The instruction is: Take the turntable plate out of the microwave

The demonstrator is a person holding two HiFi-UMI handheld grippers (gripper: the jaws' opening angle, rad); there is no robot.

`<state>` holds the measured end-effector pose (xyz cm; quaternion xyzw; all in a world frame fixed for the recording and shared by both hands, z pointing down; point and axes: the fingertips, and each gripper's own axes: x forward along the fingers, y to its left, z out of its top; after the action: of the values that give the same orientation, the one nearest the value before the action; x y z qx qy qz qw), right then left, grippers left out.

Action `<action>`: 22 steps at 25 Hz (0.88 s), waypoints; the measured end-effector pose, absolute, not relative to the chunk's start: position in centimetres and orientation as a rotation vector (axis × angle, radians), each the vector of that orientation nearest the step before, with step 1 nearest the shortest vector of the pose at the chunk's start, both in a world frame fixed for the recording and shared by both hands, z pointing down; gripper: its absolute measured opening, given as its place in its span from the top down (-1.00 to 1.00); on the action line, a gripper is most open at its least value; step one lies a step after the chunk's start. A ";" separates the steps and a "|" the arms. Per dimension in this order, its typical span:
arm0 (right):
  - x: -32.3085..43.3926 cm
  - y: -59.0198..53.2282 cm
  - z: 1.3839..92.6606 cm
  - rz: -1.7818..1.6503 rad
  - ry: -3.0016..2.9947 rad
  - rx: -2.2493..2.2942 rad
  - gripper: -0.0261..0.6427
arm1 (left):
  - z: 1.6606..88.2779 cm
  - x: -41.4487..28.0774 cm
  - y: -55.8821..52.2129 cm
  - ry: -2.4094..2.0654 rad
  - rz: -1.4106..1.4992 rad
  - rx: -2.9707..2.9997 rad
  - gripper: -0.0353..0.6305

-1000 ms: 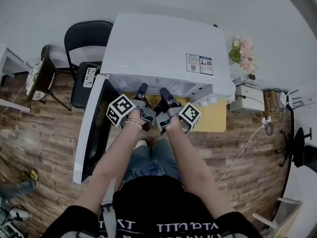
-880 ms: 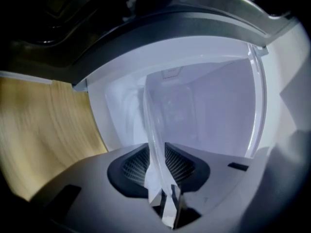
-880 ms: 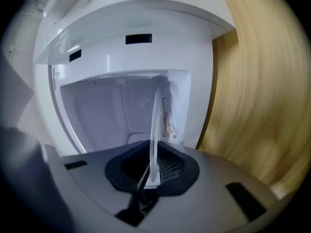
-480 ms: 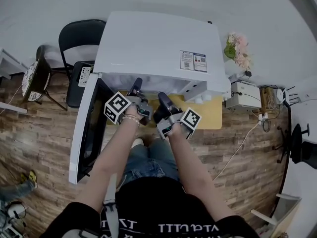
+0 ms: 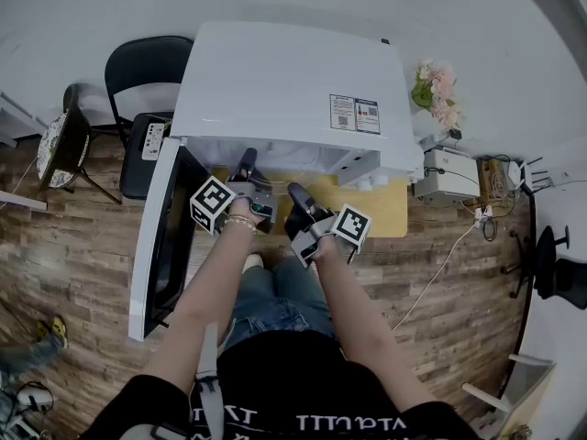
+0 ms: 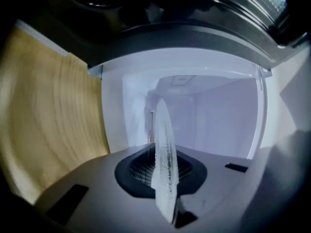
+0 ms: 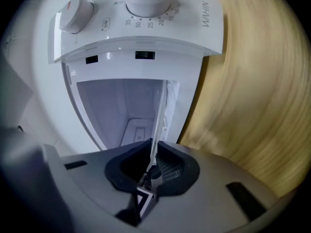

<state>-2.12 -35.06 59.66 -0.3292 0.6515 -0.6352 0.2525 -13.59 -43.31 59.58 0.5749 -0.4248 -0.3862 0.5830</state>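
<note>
Wood-plank floor (image 5: 83, 246) all round. On a yellow wooden table (image 5: 390, 211) sits the big white microwave oven (image 5: 284, 81). Its dark-windowed door (image 5: 151, 246) is swung wide to the person's left, just beside the left forearm. In the head view the oven's top hides the cavity, so the plate can't be seen from there. Back-left: black folding chair (image 5: 147, 67) & a 2nd chair w/ patterned seat pad (image 5: 53, 149). Right of the oven: small white box w/ cables (image 5: 448, 174), then a pink flower bunch (image 5: 438, 90). Right gripper view shows the control panel w/ two round white knobs (image 7: 141, 13) next to the cavity mouth

Clear glass turntable plate (image 6: 164, 169) shows edge-on to both gripper cams, gripped at its rim by both, the rest of it reaching twds the white cavity. Left gripper (image 5: 246, 165) is at the oven mouth; its jaws have just closed further & are clamped on the plate rim. Right gripper (image 5: 296, 193) sits a bit nearer the person, over the table, jaws likewise clenched on the plate's thin edge
</note>
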 end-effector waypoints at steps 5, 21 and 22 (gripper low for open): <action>-2.1 -34.2 60.2 -1.728 1.833 -0.981 0.76 | 59.2 -13.6 -42.4 -0.931 -0.944 1.356 0.79; -1.4 -33.1 58.7 -1.654 1.806 -1.022 0.45 | 57.8 -13.8 -38.2 -0.833 -0.949 1.368 0.77; -1.2 -33.1 58.7 -1.655 1.802 -1.030 0.45 | 57.7 -13.8 -37.8 -0.825 -0.950 1.369 0.77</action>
<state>-1.21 -33.10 58.71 -0.3767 0.6587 -0.6050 0.2412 -13.80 -37.78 57.69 0.5902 -0.3554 -0.4095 0.5980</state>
